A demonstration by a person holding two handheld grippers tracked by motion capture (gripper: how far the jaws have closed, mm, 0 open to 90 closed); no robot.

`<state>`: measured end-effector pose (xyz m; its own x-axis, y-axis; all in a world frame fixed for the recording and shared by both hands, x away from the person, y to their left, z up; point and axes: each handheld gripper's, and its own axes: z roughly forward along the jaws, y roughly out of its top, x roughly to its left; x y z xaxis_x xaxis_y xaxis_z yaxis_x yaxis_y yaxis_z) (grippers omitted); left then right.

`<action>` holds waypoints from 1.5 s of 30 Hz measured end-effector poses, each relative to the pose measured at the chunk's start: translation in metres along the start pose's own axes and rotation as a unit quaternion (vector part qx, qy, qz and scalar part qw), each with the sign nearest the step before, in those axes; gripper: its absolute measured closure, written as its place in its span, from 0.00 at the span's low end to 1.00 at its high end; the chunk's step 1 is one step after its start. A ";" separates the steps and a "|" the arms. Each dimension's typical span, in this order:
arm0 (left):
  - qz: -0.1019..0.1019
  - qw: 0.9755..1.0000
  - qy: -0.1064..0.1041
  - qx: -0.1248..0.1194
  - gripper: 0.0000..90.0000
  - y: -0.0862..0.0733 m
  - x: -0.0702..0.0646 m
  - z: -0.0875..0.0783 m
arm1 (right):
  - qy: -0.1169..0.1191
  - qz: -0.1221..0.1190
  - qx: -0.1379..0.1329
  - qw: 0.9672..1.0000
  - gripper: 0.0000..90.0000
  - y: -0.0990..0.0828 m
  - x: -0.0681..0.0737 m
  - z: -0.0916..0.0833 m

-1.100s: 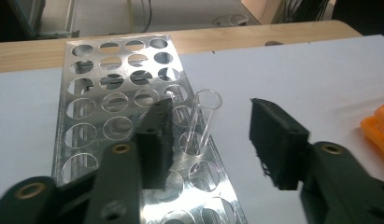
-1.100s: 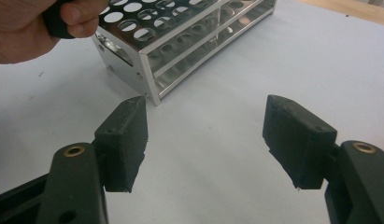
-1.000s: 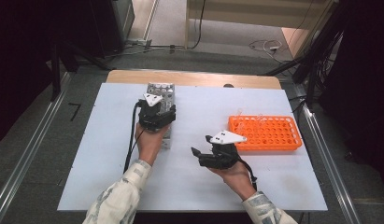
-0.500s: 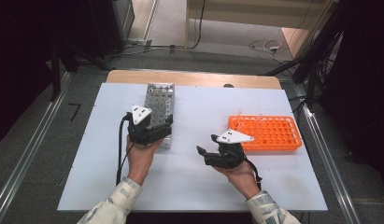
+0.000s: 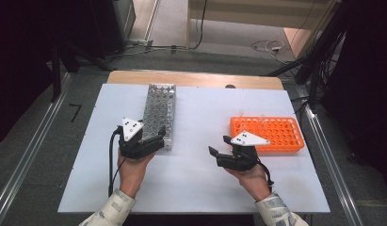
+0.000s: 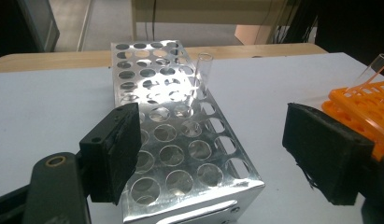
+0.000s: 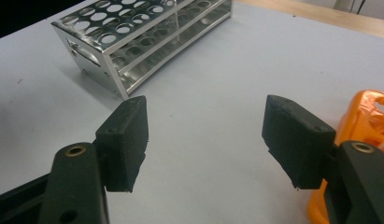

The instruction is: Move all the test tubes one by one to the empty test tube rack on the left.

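White desk (image 5: 196, 188) under both hands. Left tool (image 6: 213, 154) has just let go, jaws wide and empty, and right tool (image 7: 206, 140) gapes empty too. Thin clear glass tube (image 6: 203, 74) stands upright in the shiny metal rack (image 6: 180, 154): light, slippery, breakable, so pinch gently near its top

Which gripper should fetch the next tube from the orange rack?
Right. The right gripper is open and empty beside the orange rack; the left gripper sits at the metal rack.
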<state>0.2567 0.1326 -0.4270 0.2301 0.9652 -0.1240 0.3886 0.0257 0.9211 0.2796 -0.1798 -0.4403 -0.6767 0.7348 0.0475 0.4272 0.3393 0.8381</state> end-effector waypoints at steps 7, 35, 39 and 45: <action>0.000 1.000 -0.005 0.007 0.22 -0.005 0.002 -0.005 | -0.012 0.007 -0.002 1.000 0.34 -0.006 -0.010 -0.012; -0.017 1.000 -0.002 0.021 0.22 -0.018 0.014 -0.018 | -0.079 0.042 -0.001 0.996 0.34 -0.026 -0.054 -0.033; -0.018 1.000 -0.002 0.021 0.22 -0.019 0.015 -0.018 | -0.085 0.044 0.001 0.995 0.34 -0.028 -0.057 -0.031; -0.019 1.000 -0.002 0.020 0.22 -0.019 0.015 -0.019 | -0.091 0.046 0.001 0.995 0.34 -0.028 -0.060 -0.027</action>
<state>0.2357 0.1517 -0.4397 0.2177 0.9629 -0.1597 0.4329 0.0514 0.9000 0.2921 -0.2495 -0.4521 -0.5157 0.8564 0.0245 0.4838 0.2675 0.8333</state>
